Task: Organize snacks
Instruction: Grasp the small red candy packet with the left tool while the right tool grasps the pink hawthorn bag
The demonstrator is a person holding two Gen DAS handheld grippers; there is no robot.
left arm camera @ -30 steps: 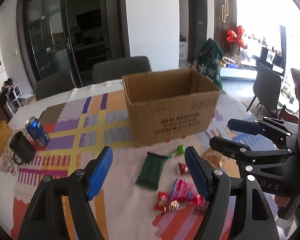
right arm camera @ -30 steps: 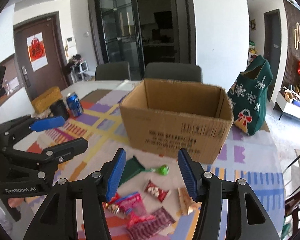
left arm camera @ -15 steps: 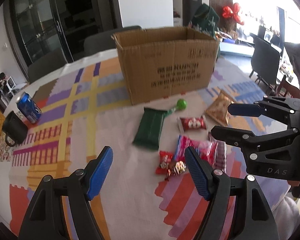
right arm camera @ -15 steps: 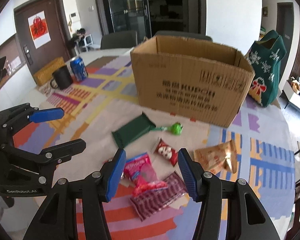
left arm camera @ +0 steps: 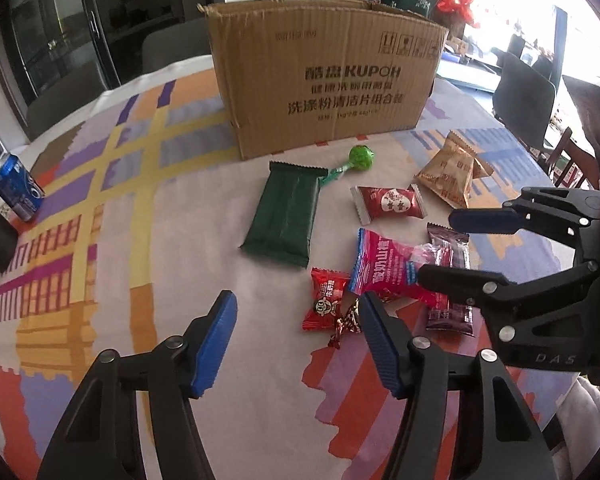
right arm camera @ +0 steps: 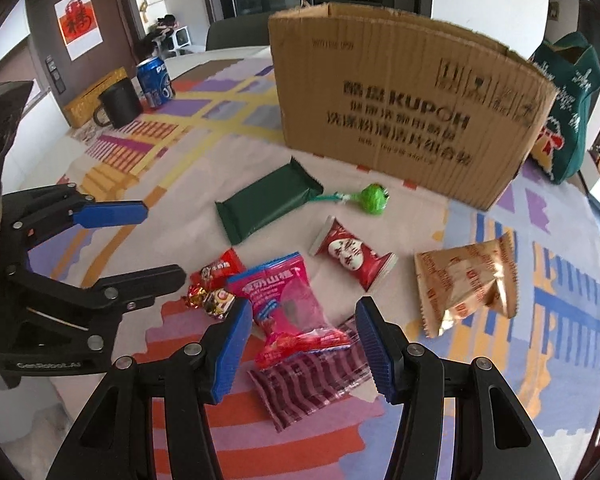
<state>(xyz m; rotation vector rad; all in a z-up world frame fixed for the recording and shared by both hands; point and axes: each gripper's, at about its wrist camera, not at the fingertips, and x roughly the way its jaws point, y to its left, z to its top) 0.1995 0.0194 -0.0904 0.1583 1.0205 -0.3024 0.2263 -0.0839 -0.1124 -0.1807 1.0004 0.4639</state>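
Both grippers hang over the snacks with jaws wide apart, holding nothing. The left gripper (left arm camera: 296, 338) is above bare cloth, just left of a small red candy (left arm camera: 325, 298). The right gripper (right arm camera: 304, 342) straddles a pink packet (right arm camera: 290, 304) that lies over a maroon striped wrapper (right arm camera: 312, 380). Further out on the desk (left arm camera: 100, 216) lie a green bar (left arm camera: 286, 214), a green lollipop (right arm camera: 374, 198), a red-and-white sweet (right arm camera: 350, 254) and a tan pouch (right arm camera: 468, 284) (all loose). The open carton (left arm camera: 324, 72) stands behind them.
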